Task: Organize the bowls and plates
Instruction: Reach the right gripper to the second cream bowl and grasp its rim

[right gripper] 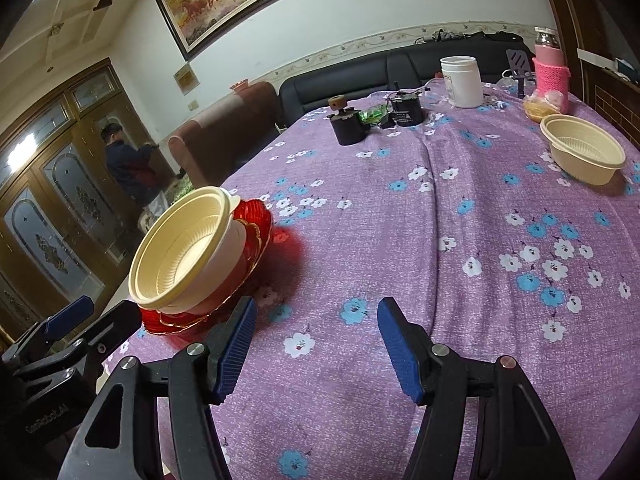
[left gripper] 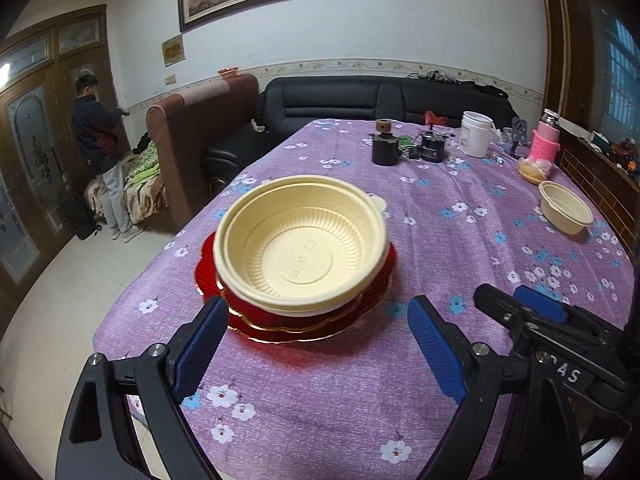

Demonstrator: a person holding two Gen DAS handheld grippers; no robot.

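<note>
A: Cream bowls (left gripper: 300, 248), nested, on red plates (left gripper: 296, 320). Near the table's (left gripper: 320, 420) left edge, tilted a little.

B: From the right wrist view, same stack: bowls (right gripper: 184, 248) on plates (right gripper: 248, 240), leaning toward the camera. Second bowl pair (right gripper: 582, 152) well apart from the stack, far right, toward the table's (right gripper: 400, 240) back corner.

A: Seen here too, second bowls (left gripper: 566, 208), beyond and right of the stack. Behind the stack by the far edge: black pot (left gripper: 385, 148), black can (left gripper: 432, 148), white jar (left gripper: 476, 134), pink bottle (left gripper: 543, 140).

B: Left gripper (left gripper: 316, 344)?

A: Jaws wide apart, empty. Just short of the stack, left pad beside the plates' near rim; touching or not, cannot tell. Nothing but purple floral cloth (left gripper: 360, 380) between the pads.

B: Right gripper (right gripper: 316, 344) also spread, somewhat narrower, holding nothing. Right of the stack, over bare cloth (right gripper: 460, 280). Left gripper (right gripper: 68, 332) visible at lower left, near the plates.

A: Right gripper (left gripper: 540, 308) low right of the stack, apart from it.

B: Beyond the stack, off the table: brown sofa (right gripper: 224, 128), black sofa (right gripper: 340, 80), horse painting (right gripper: 224, 0) on the wall, person (right gripper: 132, 164) standing by wooden doors.
</note>
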